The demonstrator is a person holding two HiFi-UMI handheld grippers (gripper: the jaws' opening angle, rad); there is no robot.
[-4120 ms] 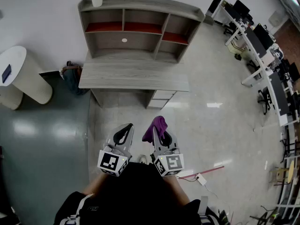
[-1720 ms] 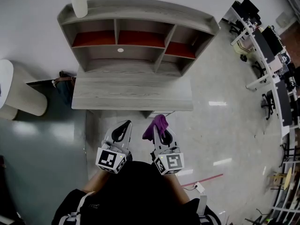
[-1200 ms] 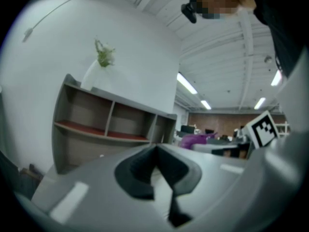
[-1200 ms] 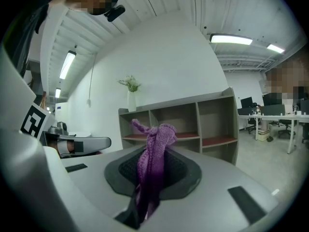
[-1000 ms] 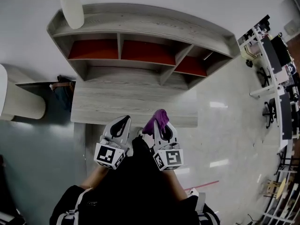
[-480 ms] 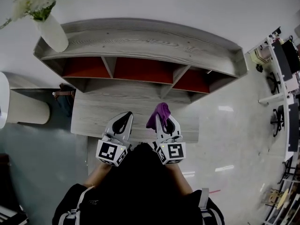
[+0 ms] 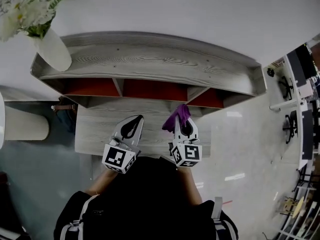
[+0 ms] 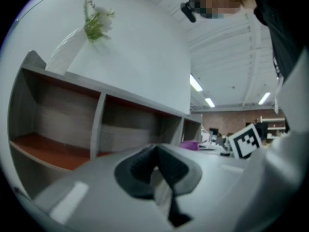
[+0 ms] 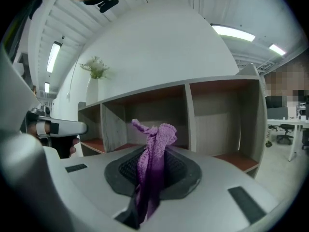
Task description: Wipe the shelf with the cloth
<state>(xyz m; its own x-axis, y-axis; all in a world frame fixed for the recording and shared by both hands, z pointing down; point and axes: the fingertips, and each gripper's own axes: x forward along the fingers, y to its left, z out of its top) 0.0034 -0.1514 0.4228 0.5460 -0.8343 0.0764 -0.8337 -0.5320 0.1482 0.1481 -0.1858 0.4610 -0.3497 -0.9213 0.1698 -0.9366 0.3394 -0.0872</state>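
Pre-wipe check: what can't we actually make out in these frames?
- Head view: compartment floors of the grey wooden shelf unit are hidden under its own top board.
- Head view: the flowers in the white vase are cut off by the top-left edge.
- Right gripper view: the purple knitted cloth has its lower end buried between the jaws of the right gripper.
- Left gripper view: blurred, so any dust on the shelves is unreadable.

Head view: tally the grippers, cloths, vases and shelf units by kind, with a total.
Grippers: 2, the left gripper and the right gripper
Cloths: 1, the purple cloth clamped in the right gripper
Vases: 1, the white vase with flowers
Shelf units: 1, the grey shelf unit
Total: 5
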